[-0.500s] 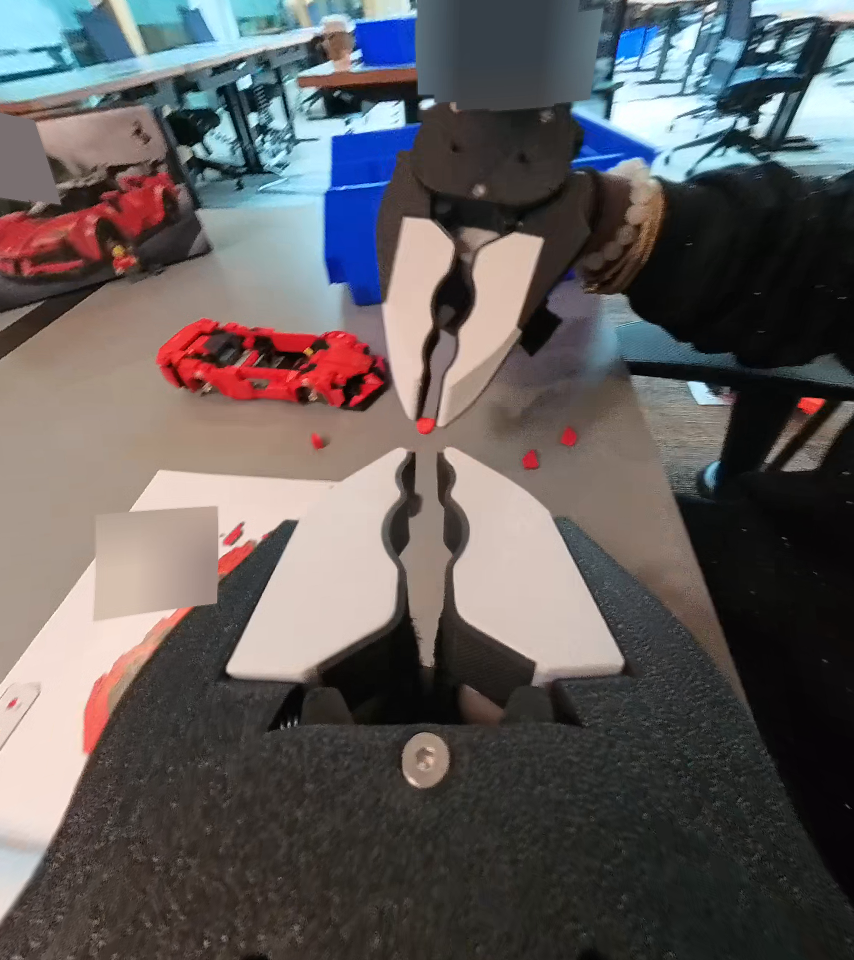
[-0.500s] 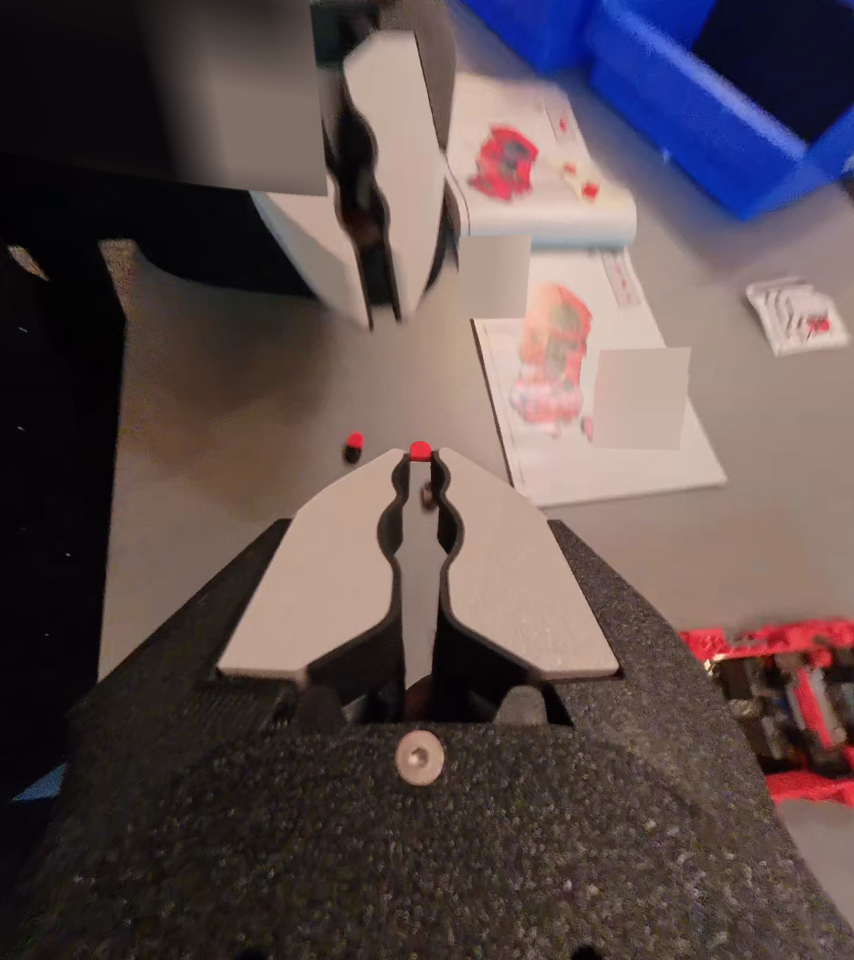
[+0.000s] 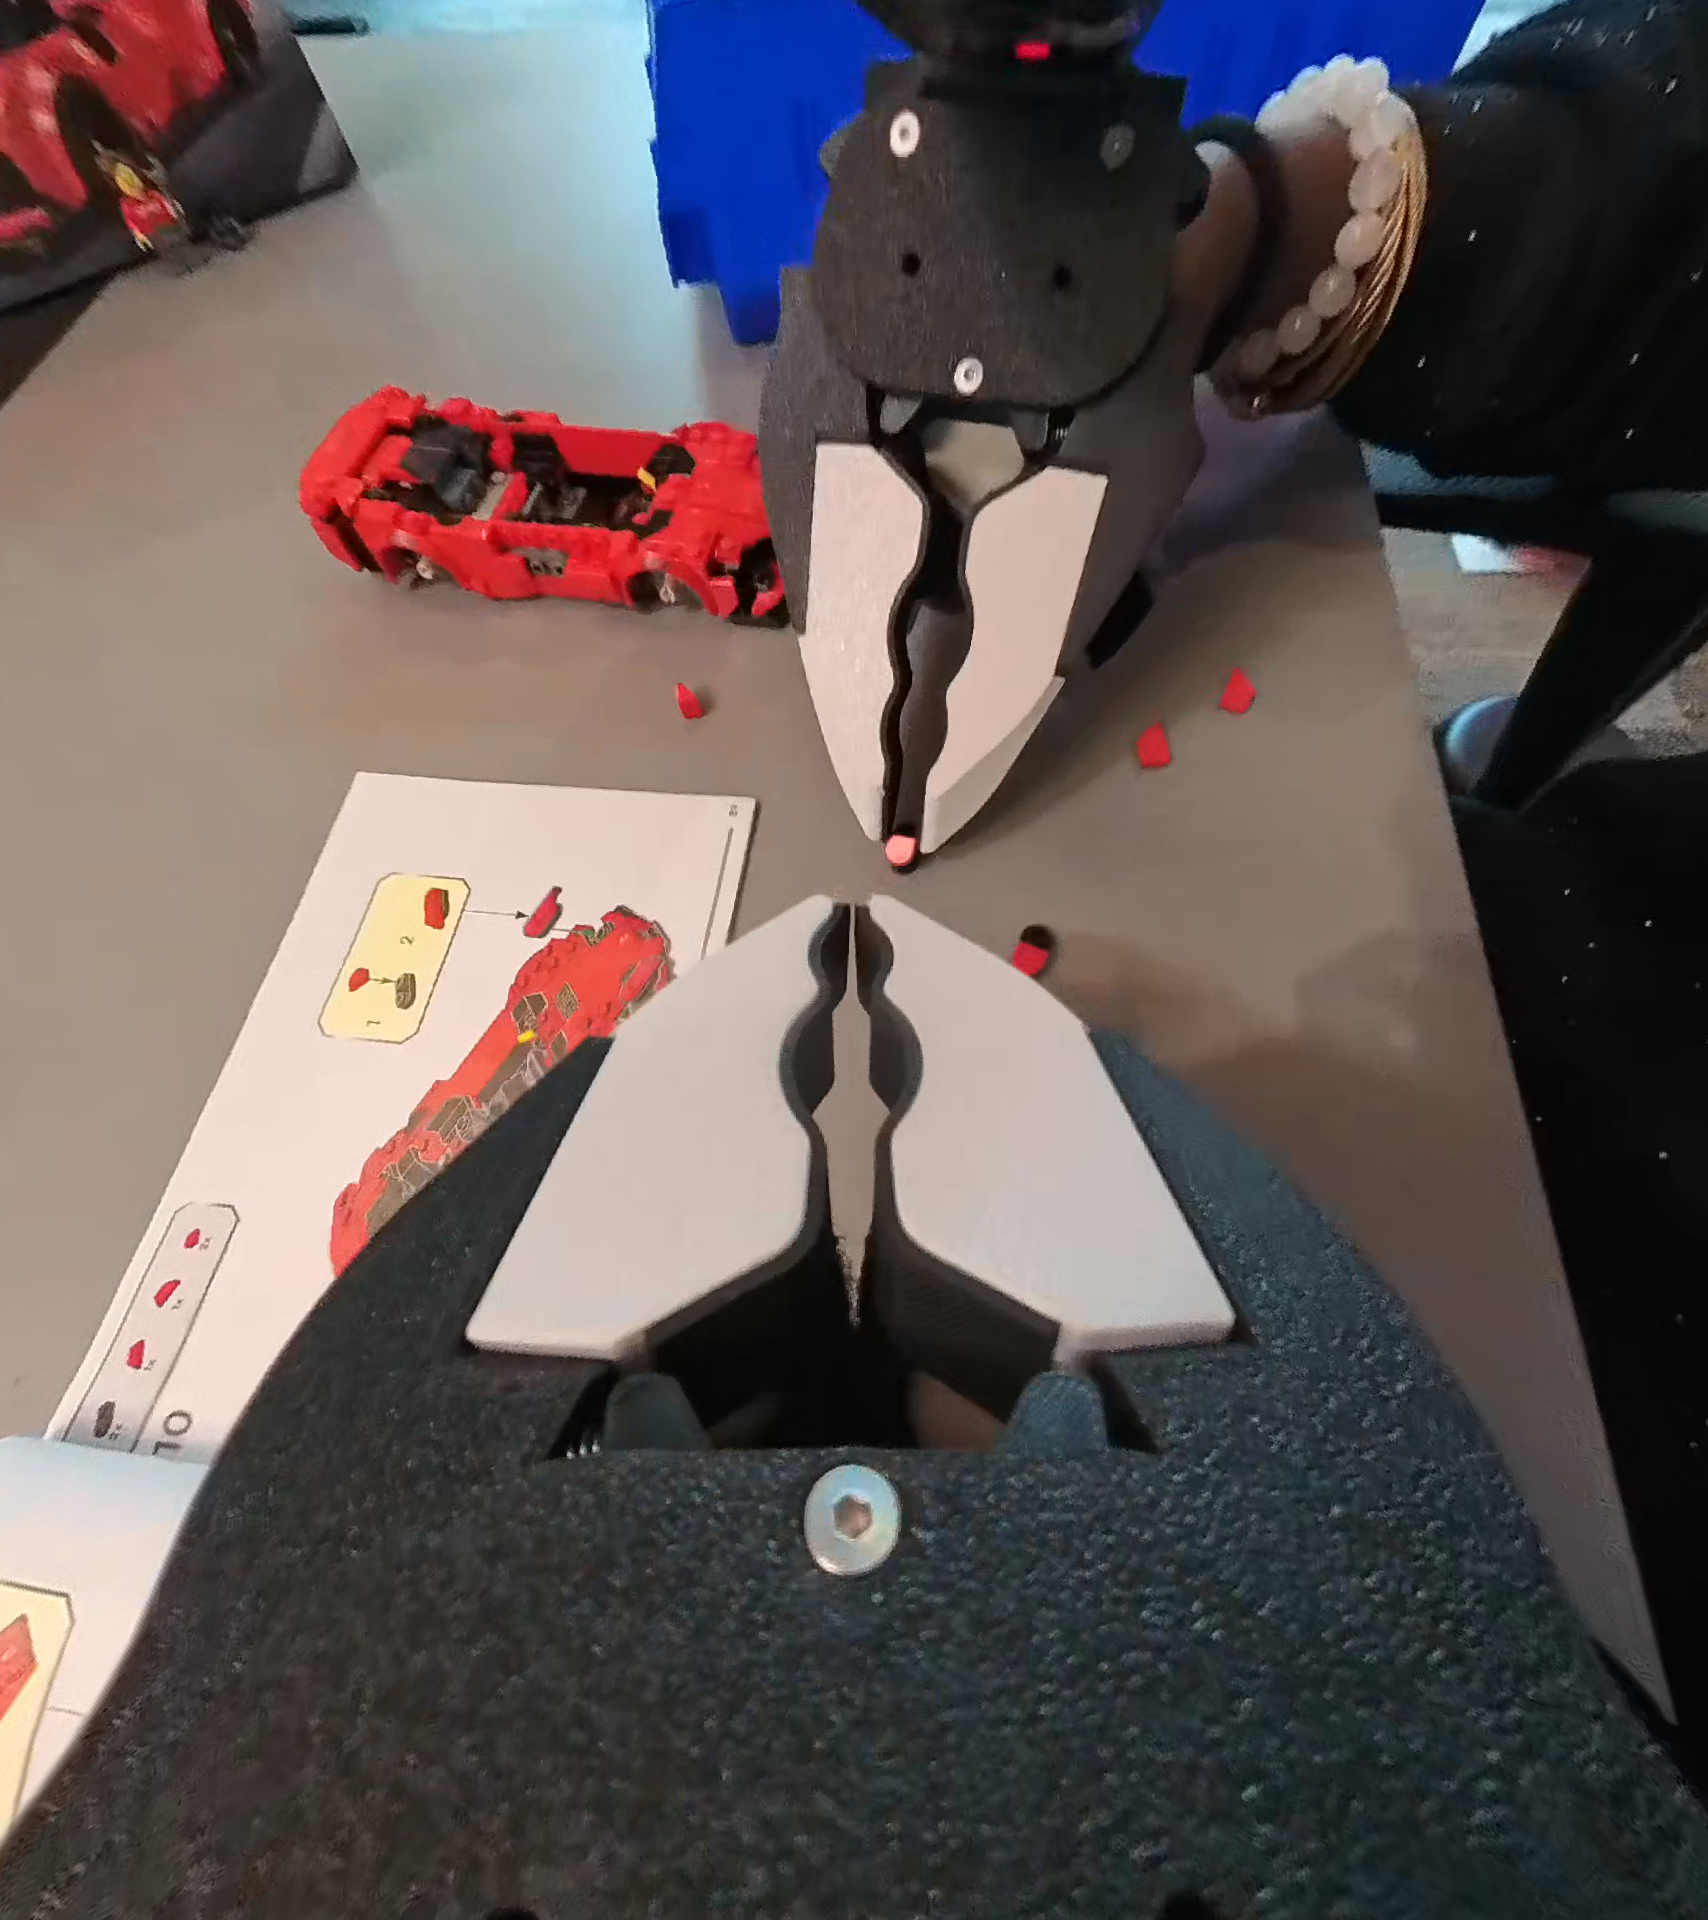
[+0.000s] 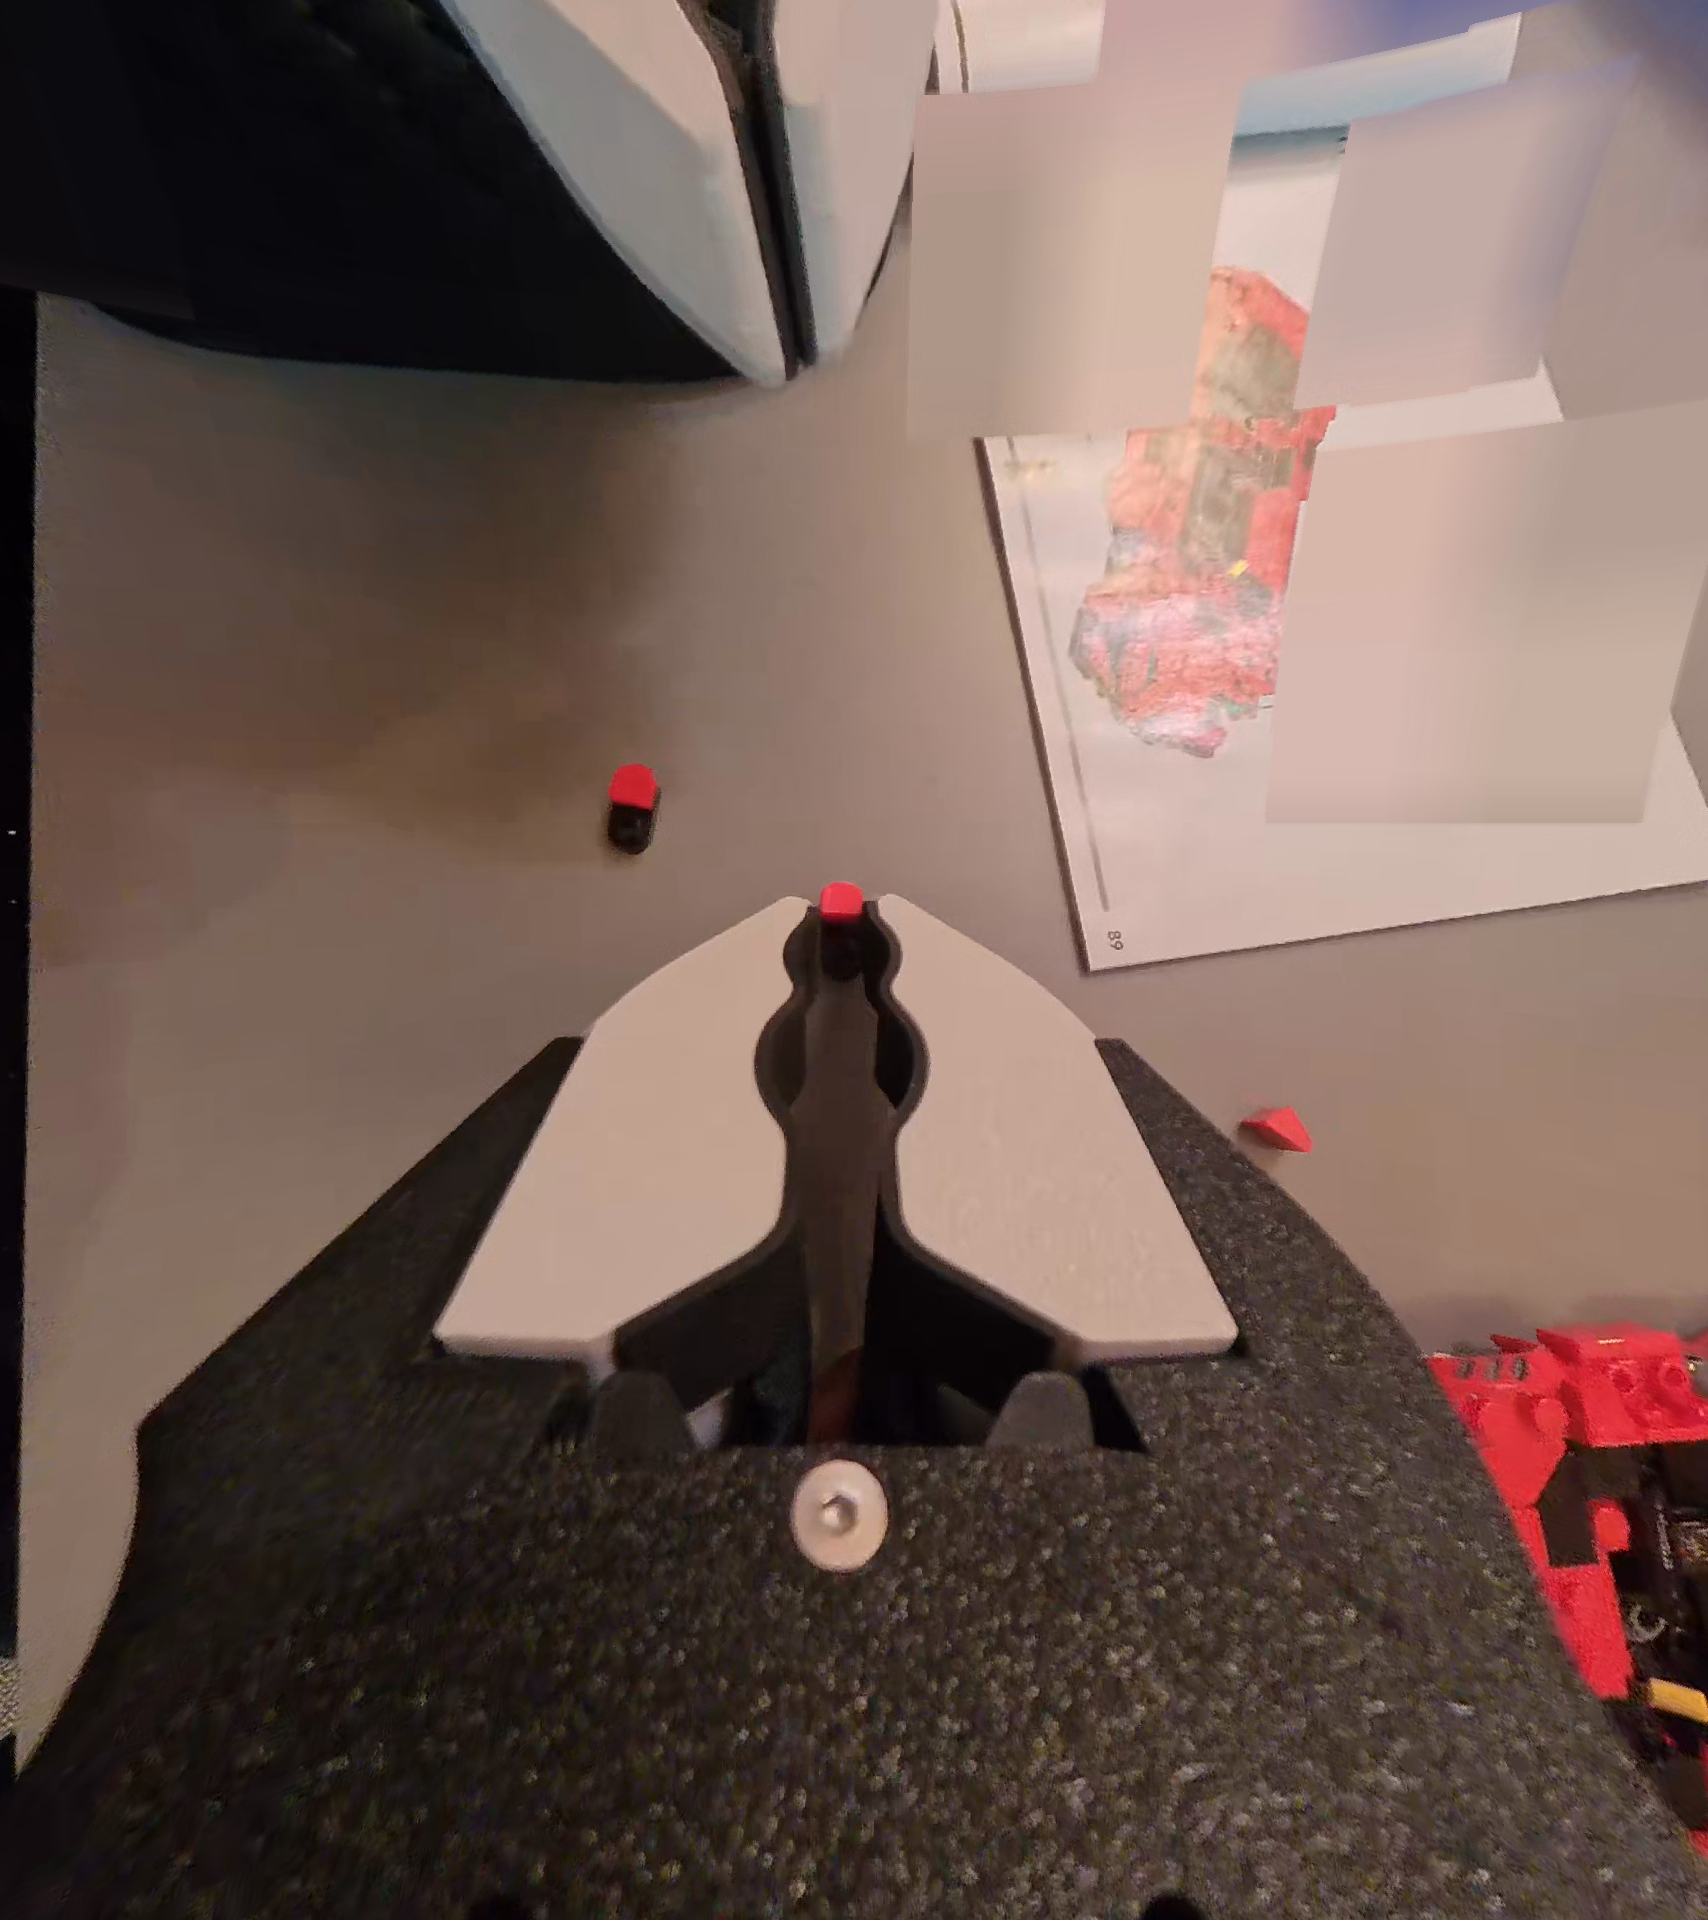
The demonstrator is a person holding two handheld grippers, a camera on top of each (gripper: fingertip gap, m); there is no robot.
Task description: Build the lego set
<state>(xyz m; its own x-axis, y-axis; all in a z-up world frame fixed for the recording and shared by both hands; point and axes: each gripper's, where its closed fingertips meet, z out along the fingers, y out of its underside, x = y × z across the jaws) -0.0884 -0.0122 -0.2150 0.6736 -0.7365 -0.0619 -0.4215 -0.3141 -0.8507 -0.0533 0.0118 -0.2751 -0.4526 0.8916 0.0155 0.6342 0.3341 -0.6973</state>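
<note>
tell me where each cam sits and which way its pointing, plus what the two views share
Left wrist view: sits on the left gripper, shut and empty, looking across the grey table at the right gripper, the red lego car and the instruction booklet; a dark sleeve and bead bracelet show.
Right wrist view: sits on the right gripper, facing back toward the left gripper, booklet to the right.
Shared: both grippers, the small red-and-black piece pinched by the right gripper, a second red-and-black piece lying loose, the booklet, the car.
</note>
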